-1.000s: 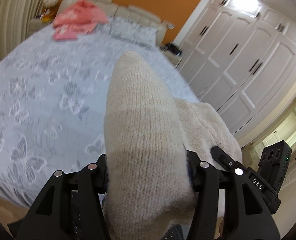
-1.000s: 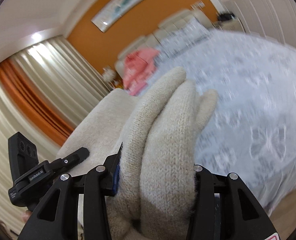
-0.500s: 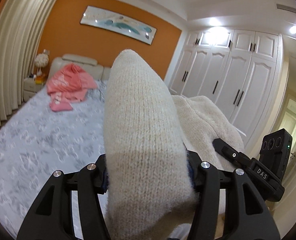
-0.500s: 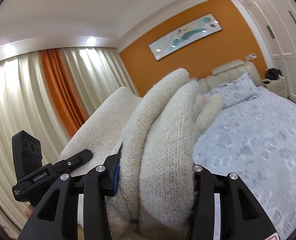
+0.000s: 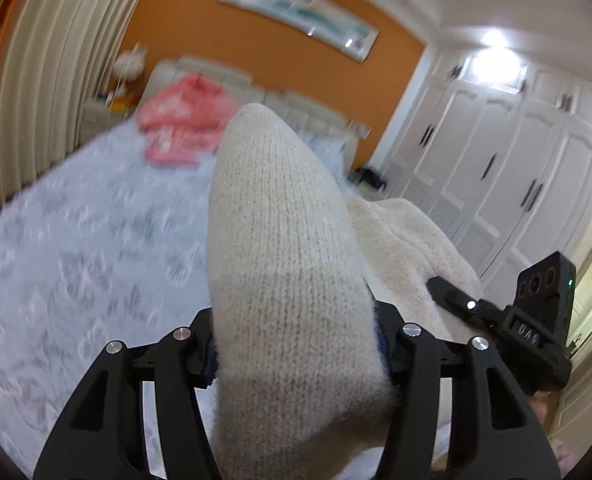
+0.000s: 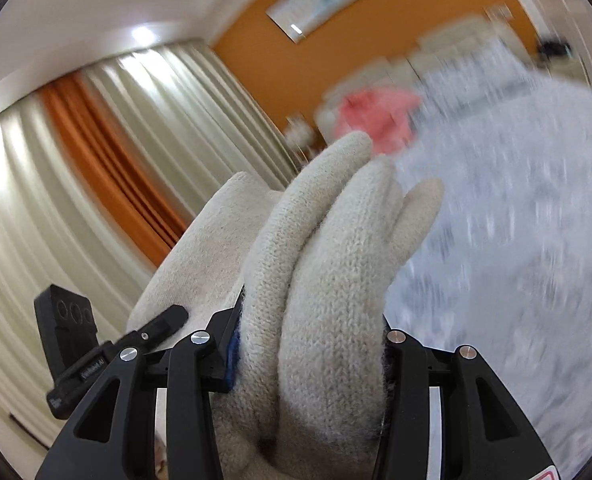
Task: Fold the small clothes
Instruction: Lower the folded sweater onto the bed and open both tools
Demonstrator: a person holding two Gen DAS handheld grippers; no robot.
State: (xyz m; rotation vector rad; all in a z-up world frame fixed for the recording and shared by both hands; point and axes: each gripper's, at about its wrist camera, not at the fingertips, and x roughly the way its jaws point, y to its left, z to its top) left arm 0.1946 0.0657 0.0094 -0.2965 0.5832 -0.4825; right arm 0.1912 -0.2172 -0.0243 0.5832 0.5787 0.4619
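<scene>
Between two grippers, one sweater (image 5: 288,264).

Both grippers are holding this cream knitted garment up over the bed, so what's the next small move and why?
Probably lower it onto the grey butterfly-print bedspread and spread it flat. The left gripper and right gripper each clamp a bunched part of the cream knitted garment, held above the bed, so no fold can start yet.

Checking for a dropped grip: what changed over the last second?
Both views swung up to the wall, then back down toward the grey patterned bed, now blurred. Unchanged: left gripper and right gripper each clamp the cream knitted garment; the pink clothes lie by the headboard.
</scene>
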